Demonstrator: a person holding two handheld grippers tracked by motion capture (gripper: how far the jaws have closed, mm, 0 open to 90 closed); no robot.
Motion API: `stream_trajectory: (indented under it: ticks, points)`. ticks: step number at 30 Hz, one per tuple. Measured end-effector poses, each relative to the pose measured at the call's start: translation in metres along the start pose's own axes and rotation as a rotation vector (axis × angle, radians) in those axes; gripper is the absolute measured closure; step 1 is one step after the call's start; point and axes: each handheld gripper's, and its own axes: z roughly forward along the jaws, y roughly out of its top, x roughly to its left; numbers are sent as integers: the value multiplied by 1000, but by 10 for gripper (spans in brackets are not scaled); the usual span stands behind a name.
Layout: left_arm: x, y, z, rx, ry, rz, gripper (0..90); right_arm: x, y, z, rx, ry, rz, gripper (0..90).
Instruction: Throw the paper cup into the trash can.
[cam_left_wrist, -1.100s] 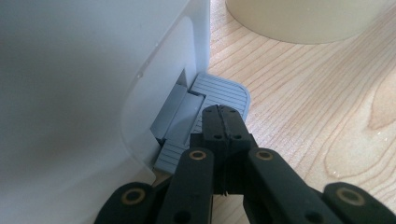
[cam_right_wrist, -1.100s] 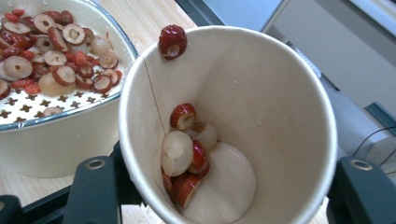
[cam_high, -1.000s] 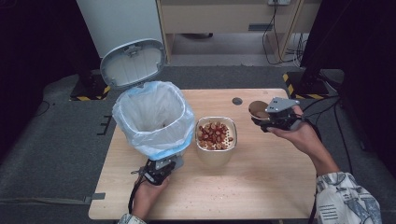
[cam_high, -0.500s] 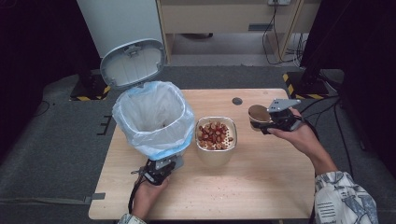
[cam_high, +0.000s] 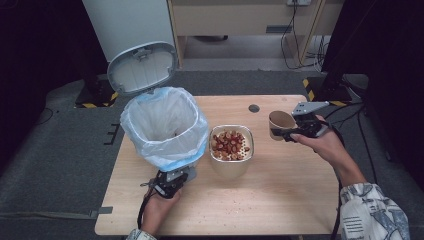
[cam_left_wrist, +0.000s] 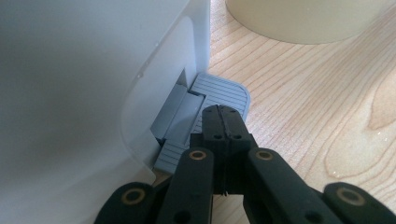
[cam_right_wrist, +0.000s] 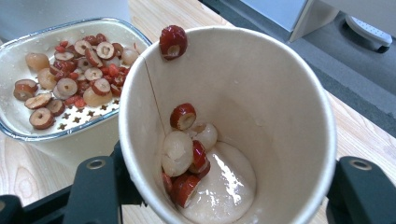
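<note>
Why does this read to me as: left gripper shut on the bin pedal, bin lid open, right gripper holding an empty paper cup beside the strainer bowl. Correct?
Not quite: the paper cup is not empty. The right gripper view shows red date slices and pale fruit pieces stuck inside it. The rest holds: the left gripper is shut at the bin pedal, the lid is open, and the right gripper holds the cup beside the strainer bowl.

I can read no text, label, brand, number or sign in any of my views. The paper cup (cam_right_wrist: 261, 116) is plain inside, the bin (cam_high: 165, 127) and its lid (cam_high: 142, 67) carry no lettering I can make out, and the yellow-and-black striped tape (cam_high: 311, 95) on the floor bears no words.
</note>
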Motion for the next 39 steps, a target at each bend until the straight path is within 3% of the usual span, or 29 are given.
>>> stream_trajectory:
  ticks: [13, 26, 39]
  points:
    - [0, 0, 0, 0, 0, 0, 895, -4, 10, -8, -2, 21, 54, 366]
    - [0, 0, 0, 0, 0, 1, 895, 0, 22, -9, 6, 32, 61, 367]
    - [0, 0, 0, 1, 1, 3, 895, 17, 60, -11, -1, 56, 42, 367]
